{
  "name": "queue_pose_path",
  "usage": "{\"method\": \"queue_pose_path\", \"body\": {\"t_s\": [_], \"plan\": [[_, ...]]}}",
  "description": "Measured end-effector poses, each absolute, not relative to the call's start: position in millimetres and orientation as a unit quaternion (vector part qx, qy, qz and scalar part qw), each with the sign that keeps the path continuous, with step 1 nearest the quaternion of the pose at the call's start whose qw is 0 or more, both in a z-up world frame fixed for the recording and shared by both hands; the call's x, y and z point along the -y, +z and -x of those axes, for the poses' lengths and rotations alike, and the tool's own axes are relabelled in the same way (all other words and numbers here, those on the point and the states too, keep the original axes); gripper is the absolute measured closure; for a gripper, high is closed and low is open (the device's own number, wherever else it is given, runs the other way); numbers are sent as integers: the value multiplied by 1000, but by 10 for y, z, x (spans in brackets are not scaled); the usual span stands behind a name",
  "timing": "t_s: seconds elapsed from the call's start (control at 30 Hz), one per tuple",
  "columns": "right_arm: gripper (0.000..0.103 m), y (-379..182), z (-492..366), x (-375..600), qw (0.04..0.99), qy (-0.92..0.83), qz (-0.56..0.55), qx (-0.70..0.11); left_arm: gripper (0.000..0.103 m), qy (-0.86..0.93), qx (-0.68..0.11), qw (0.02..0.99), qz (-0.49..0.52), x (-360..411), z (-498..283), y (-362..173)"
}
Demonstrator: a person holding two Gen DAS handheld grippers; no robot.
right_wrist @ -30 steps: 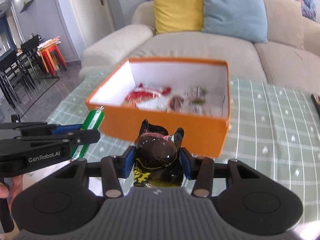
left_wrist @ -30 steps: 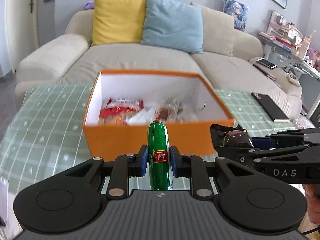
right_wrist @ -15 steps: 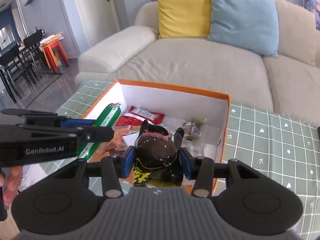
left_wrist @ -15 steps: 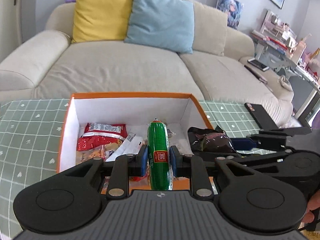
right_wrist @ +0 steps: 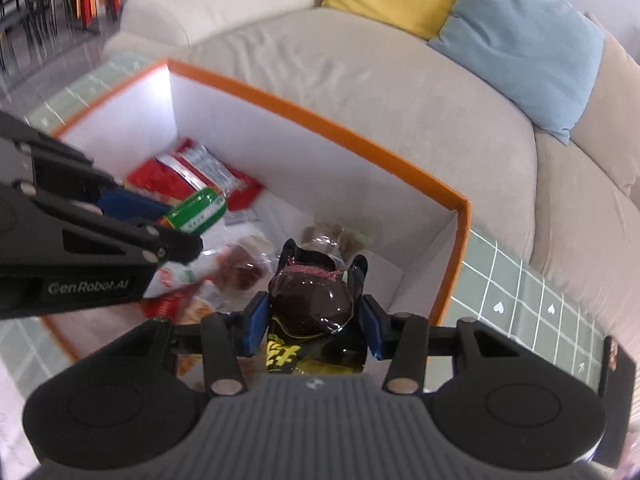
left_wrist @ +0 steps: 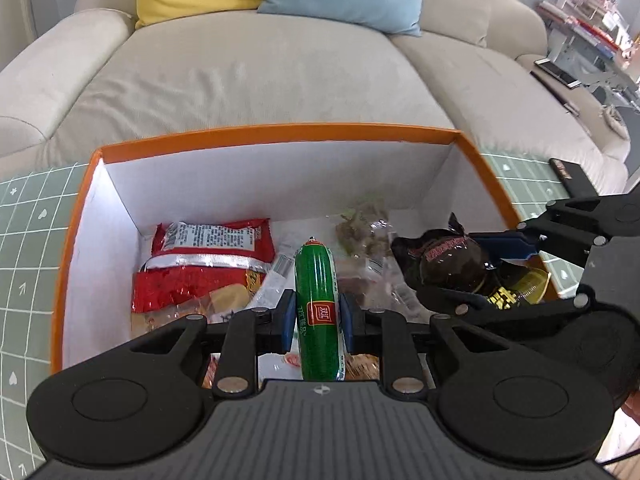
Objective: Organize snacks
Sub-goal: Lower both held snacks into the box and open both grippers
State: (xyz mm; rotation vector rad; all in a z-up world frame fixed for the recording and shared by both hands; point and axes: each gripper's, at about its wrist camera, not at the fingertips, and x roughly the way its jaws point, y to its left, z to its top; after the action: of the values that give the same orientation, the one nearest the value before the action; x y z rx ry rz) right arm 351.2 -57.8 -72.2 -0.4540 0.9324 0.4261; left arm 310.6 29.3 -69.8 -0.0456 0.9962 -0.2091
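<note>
We've got the left tongs (left_wrist: pixel 316 316) clamped on the green sausage (left_wrist: pixel 318 304) and the right tongs (right_wrist: pixel 312 316) gripping the dark snack pouch (right_wrist: pixel 310 300), both over the orange box (left_wrist: pixel 280 133) just below, so next we probably lower and let go.

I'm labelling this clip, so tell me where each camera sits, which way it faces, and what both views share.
Left wrist: on the left gripper, looking down into the orange box; it grips a green sausage.
Right wrist: on the right gripper, looking down into the same box; it grips a dark wrapped snack.
Shared: box, red packet, sofa, each other's gripper.
</note>
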Motion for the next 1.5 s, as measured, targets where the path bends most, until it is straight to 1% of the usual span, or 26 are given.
{"method": "queue_pose_path", "body": {"t_s": [0.17, 0.23, 0.4, 0.47, 0.57, 0.6, 0.63, 0.67, 0.7, 0.77, 0.8, 0.83, 0.9, 0.97, 1.03, 1.17, 1.2, 1.23, 1.27, 1.4, 1.5], "plan": [[55, -868, -3549, 486, 838, 182, 281, -431, 78, -83, -469, 879, -33, -162, -3222, -729], [54, -936, -3600, 475, 834, 181, 293, -431, 78, -83, -472, 877, -36, -132, -3268, -763], [51, -966, -3595, 490, 834, 186, 292, -430, 77, -82, -481, 872, -38, -102, -3333, -829], [48, -953, -3575, 498, 835, 187, 290, -429, 77, -80, -483, 871, -48, -75, -3340, -853], [49, -920, -3600, 492, 838, 185, 282, -428, 76, -76, -483, 872, -32, -105, -3360, -834], [48, -901, -3598, 499, 839, 185, 280, -429, 68, -75, -479, 874, -29, -112, -3359, -813], [47, -877, -3599, 507, 840, 187, 276, -429, 61, -78, -477, 875, -27, -118, -3360, -788], [46, -855, -3595, 519, 841, 188, 271, -429, 49, -85, -478, 874, -23, -122, -3356, -758], [46, -834, -3593, 533, 842, 187, 267, -429, 45, -88, -478, 874, -21, -128, -3359, -735], [45, -794, -3592, 574, 845, 187, 255, -432, 45, -85, -473, 877, -22, -136, -3334, -674], [42, -773, -3588, 595, 846, 188, 247, -434, 44, -81, -471, 878, -24, -136, -3314, -639], [42, -754, -3591, 608, 847, 189, 238, -435, 43, -80, -470, 879, -25, -135, -3289, -601], [39, -699, -3614, 642, 850, 194, 218, -439, 36, -86, -466, 880, -26, -132, -3234, -518], [34, -640, -3584, 661, 851, 197, 201, -443, 34, -93, -466, 880, -32, -118, -3174, -438], [23, -567, -3544, 666, 851, 198, 187, -450, 34, -93, -461, 881, -44, -107, -3099, -342], [23, -356, -3380, 682, 854, 207, 171, -446, 32, -79, -434, 896, -57, -135, -2913, -77], [21, -297, -3329, 690, 856, 209, 167, -443, 31, -76, -427, 899, -56, -155, -2866, -10], [17, -216, -3269, 705, 858, 212, 162, -438, 31, -70, -419, 903, -57, -180, -2814, 62], [15, -150, -3207, 724, 862, 214, 157, -433, 31, -65, -412, 907, -59, -198, -2767, 131], [14, 150, -2966, 841, 876, 217, 118, -413, 31, -48, -361, 929, -60, -278, -2465, 433], [9, 330, -2767, 933, 890, 212, 88, -395, 31, -34, -328, 943, -53, -343, -2231, 595]]}}
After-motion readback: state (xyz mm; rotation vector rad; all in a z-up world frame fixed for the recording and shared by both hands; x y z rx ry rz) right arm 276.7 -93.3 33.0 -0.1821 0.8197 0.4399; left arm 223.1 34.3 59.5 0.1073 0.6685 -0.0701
